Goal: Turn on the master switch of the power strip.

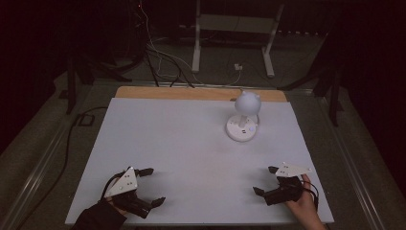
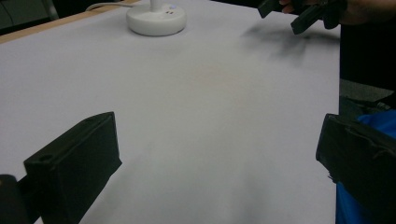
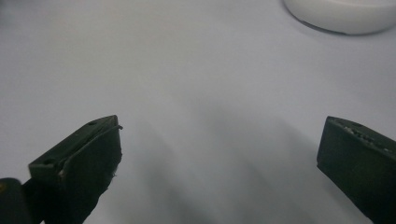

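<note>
Both of my grippers sit near the front edge of the tabletop [image 1: 158, 143]: the left gripper [image 1: 152, 187] toward the front left corner, the right gripper [image 1: 266, 180] toward the front right, each with jaws spread wide and nothing between them. Well apart from both, nearer the back edge and right of centre, stands a small white lamp [image 1: 244, 117] with a rounded head on a short stem and a round flat base bearing small buttons. I'd judge the right one closer; I'd bring it in level and low, jaws straddling the stem without tipping it.
</note>
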Action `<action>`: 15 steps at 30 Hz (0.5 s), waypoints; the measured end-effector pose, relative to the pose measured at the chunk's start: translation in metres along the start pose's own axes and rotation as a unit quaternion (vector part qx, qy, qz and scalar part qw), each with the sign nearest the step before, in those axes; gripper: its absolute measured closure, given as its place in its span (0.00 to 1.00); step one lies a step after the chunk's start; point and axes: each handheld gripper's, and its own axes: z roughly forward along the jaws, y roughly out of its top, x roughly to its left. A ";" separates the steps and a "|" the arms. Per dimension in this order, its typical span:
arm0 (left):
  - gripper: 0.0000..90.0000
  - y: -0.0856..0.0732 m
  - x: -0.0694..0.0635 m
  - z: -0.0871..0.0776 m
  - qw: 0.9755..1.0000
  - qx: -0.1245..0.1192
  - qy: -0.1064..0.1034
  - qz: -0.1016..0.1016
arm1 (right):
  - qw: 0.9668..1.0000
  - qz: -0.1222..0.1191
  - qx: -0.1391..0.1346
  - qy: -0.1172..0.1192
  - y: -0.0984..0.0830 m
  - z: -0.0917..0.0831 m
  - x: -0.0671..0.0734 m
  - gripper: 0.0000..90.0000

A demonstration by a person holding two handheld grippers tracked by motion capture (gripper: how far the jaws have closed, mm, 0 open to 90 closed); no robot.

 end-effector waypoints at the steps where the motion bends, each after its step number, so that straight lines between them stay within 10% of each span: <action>1: 0.00 0.000 0.000 0.000 1.000 0.001 0.000 0.000 | 1.000 -0.001 0.001 -0.006 -0.002 -0.001 0.000 0.00; 15: 0.00 0.000 0.000 0.000 1.000 0.001 -0.002 0.000 | 0.999 -0.009 0.024 -0.043 -0.022 -0.012 -0.008 0.00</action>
